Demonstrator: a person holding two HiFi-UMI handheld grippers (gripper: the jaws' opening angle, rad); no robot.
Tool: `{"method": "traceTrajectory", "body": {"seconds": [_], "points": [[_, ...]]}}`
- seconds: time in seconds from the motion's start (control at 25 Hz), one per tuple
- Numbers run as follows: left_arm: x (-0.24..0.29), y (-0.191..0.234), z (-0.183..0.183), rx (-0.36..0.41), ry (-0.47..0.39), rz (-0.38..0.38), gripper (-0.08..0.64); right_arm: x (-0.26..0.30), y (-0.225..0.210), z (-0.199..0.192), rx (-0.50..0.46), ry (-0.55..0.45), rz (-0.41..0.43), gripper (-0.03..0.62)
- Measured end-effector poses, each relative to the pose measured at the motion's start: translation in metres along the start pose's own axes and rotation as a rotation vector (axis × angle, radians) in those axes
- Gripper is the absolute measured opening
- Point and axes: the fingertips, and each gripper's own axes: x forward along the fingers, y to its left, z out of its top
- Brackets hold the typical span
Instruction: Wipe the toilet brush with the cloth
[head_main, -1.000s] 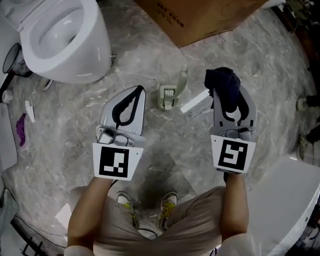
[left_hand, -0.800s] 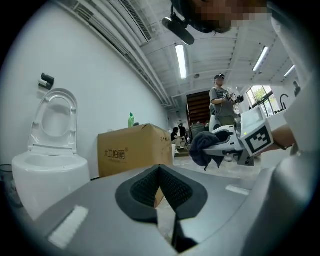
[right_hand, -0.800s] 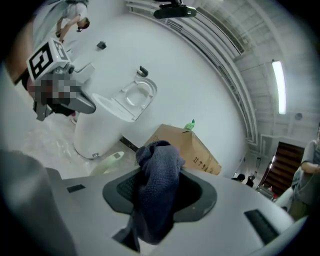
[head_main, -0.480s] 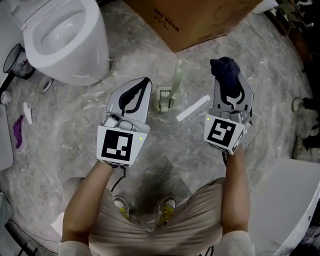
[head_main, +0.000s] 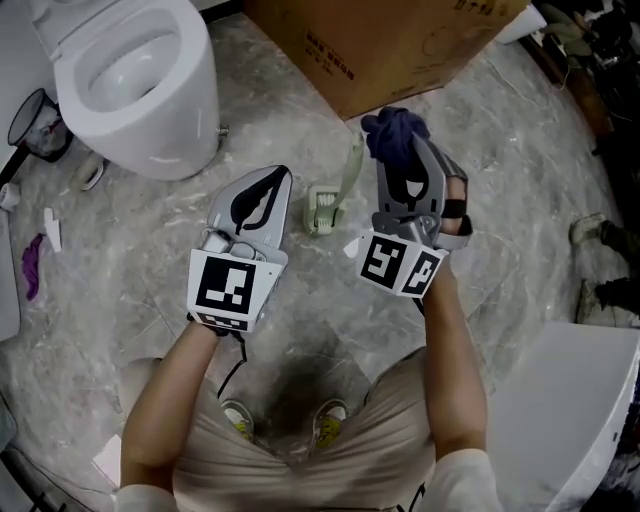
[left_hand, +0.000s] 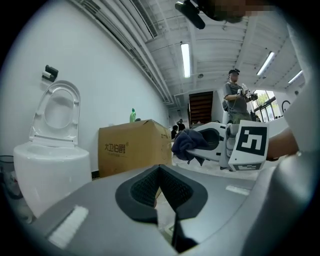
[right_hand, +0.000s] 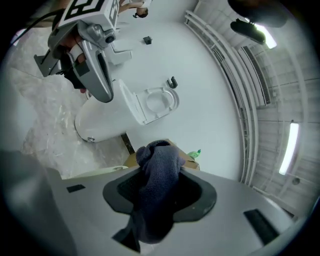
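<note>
Right gripper (head_main: 404, 160) is rolling left, jaws clamping the dark cloth (head_main: 393, 133). Left gripper (head_main: 264, 192) is pointing forward, jaws together, empty. Toilet brush (head_main: 326, 207) is lying mid-floor (head_main: 140, 260) between them. Versus 1 s ago, the right is swinging in over the brush handle.

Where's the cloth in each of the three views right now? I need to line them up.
Head view: the cloth sits upper centre, bunched at the tip of the right gripper.
Left gripper view: right of centre, on that gripper's tip.
Right gripper view: low centre, clamped between the jaws.
Shared landmark: the toilet, in all three views.
</note>
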Motion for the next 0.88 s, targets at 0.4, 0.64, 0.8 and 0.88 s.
{"method": "traceTrajectory", "body": {"seconds": [0.4,0.64,0.8,0.88], "points": [[-0.016,0.008,0.019,0.035,-0.046,-0.002,0.000,0.006,0.045,0.007,-0.140,0.011,0.102,0.153],[-0.019,0.015,0.012,0.030,-0.027,-0.007,0.000,-0.003,0.064,-0.002,-0.145,0.025,0.179,0.152],[-0.021,0.021,0.008,0.022,-0.023,-0.002,0.000,-0.008,0.074,-0.003,-0.143,0.031,0.219,0.152],[-0.021,0.022,0.008,0.018,-0.024,-0.001,0.000,-0.009,0.076,-0.002,-0.118,0.027,0.237,0.152]]}}
